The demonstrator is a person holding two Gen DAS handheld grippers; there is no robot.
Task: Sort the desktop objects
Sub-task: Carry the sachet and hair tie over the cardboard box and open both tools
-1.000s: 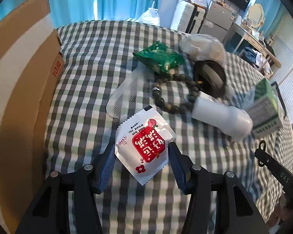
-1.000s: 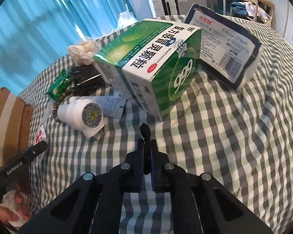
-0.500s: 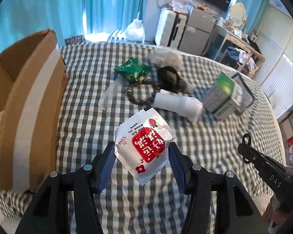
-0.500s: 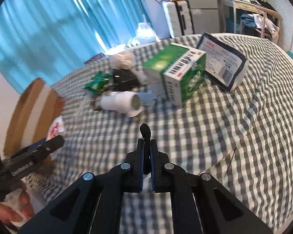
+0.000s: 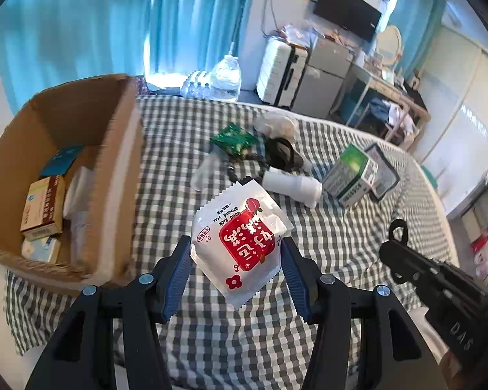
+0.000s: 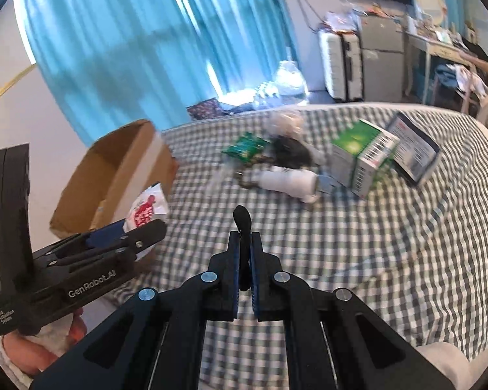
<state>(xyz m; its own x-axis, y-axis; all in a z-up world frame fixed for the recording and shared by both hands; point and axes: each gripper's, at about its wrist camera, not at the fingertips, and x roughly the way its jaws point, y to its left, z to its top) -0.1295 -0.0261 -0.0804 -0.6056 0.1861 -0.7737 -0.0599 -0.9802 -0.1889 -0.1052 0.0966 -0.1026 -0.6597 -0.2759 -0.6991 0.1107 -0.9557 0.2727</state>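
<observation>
Gripping a white sachet (image 5: 240,240) with a red label, left jaws clamp it; right jaws pinch a black clip (image 6: 242,224).

A white sachet (image 5: 240,237) with a red label and a small red flower was held tilted above the checked cloth – just right of an open cardboard box (image 5: 120,175), in which a few small cartons were already laid
</observation>
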